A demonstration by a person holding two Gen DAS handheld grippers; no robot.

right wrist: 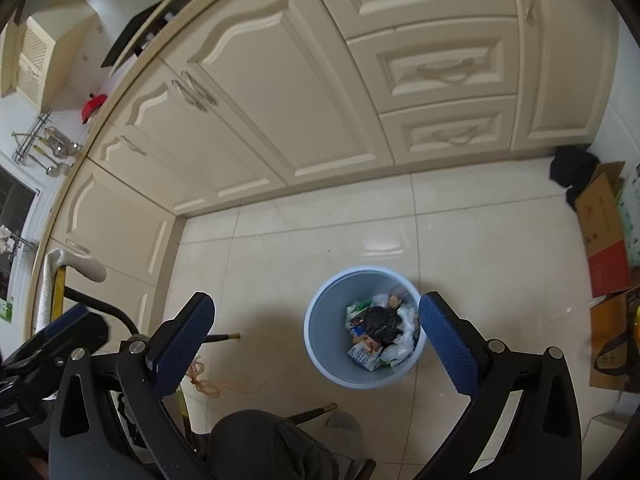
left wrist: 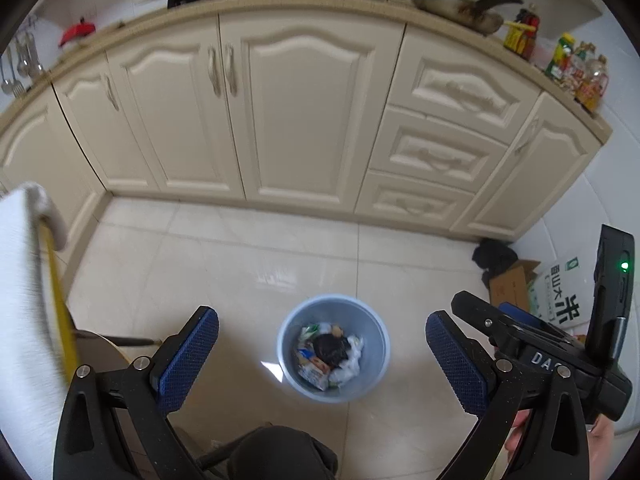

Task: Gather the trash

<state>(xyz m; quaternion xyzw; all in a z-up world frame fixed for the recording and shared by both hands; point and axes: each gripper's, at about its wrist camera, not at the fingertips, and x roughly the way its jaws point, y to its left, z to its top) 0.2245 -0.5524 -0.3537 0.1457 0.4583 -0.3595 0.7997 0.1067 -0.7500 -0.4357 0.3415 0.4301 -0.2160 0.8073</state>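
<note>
A light blue trash bin [left wrist: 334,390] stands on the tiled floor, holding wrappers, white plastic and a black bag. It also shows in the right wrist view [right wrist: 324,328]. My left gripper [left wrist: 322,356] is open and empty, held high above the bin, which lies between its blue pads [left wrist: 188,360]. My right gripper [right wrist: 316,344] is open and empty too, above the bin, its right pad [right wrist: 448,344] over the bin's right rim. The right gripper's body shows at the right of the left wrist view [left wrist: 560,344].
Cream kitchen cabinets [left wrist: 304,120] run along the back. Cardboard boxes [right wrist: 604,232] and a black cloth [right wrist: 572,168] lie at the right wall. A rice bag [left wrist: 560,292] leans there. A stool with a white towel [left wrist: 24,280] stands at the left. A person's dark knee [right wrist: 260,440] is below.
</note>
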